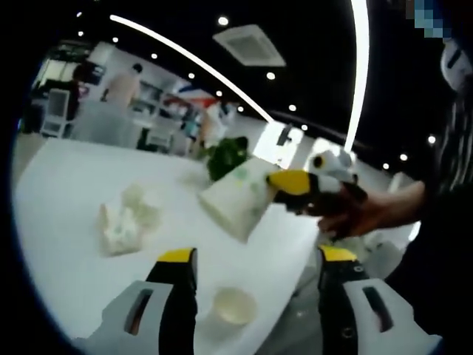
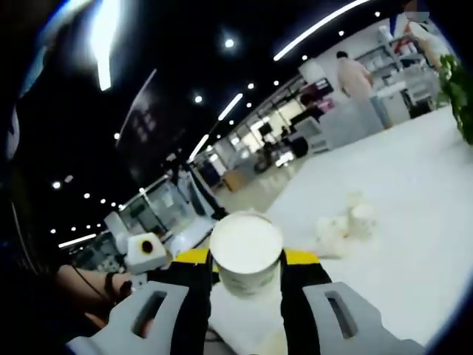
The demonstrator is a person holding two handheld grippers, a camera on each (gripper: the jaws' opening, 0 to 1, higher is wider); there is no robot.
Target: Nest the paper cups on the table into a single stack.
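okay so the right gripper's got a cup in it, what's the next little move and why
Probably carry the held cup over and lower it into the upright cup standing between the left gripper's open jaws. The right gripper is shut on the held cup, lifted off the table, and the upright cup's open mouth faces up, ready to receive it.

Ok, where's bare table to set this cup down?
Bare table lies left of the crumpled cups, and beyond them toward the plant. Crowded: the near edge around the upright cup, under the held cup.
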